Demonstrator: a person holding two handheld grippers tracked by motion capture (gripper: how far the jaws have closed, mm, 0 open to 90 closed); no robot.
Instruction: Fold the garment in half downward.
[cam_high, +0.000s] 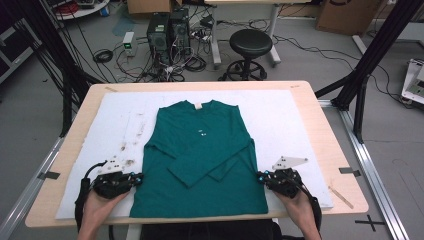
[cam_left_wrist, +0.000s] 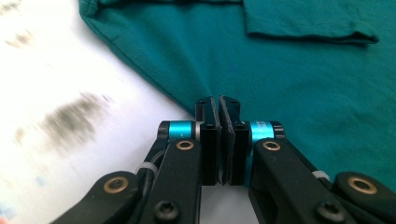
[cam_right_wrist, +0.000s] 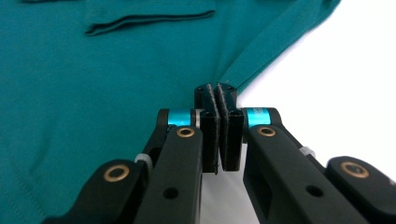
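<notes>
You are folding a green shirt (cam_high: 200, 160), and you are partway there. Both sleeves are already folded in and cross over the front. The body of the shirt is not folded yet, so that step is left, I think.

Your left claw (cam_high: 136, 178) is pressed together on the left side edge of the shirt, down near the bottom hem. In the left gripper view the cloth edge runs right into the tips of the left claw, and the rest of the shirt spreads out ahead of it and to its right. A folded sleeve cuff (cam_left_wrist: 310, 33) lies far ahead of the tips.

Your right claw (cam_high: 261, 177) is pressed together on the other side edge. In the right gripper view the shirt spreads out ahead and to the left of that claw. The white mat (cam_right_wrist: 341, 70) is on its right.
</notes>
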